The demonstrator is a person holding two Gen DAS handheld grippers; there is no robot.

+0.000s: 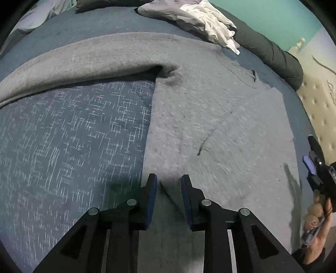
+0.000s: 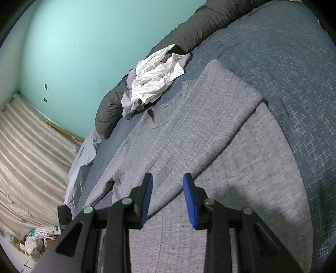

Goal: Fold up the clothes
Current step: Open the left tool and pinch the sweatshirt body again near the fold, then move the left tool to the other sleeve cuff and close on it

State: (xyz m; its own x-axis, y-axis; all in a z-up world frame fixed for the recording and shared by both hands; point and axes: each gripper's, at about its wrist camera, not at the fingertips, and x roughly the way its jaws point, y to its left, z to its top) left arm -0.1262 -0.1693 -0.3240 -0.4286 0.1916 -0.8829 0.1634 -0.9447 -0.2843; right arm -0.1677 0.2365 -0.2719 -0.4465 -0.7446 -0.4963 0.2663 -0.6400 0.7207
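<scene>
On top of the blue patterned bedspread lies a grey sweater, spread flat w/ one sleeve folded diagonally across its body. Left gripper hovers at the garment's edge, jaws apart, nothing between them. Right gripper sits over the folded sleeve's lower end, also parted & empty. White crumpled cloth on a lilac-grey garment near the dark rolled duvet, far side.

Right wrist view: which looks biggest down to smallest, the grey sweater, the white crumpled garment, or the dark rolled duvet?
1. Grey sweater, though it lies nearest the camera.
2. Dark rolled duvet, partly hidden.
3. White crumpled garment.
</scene>
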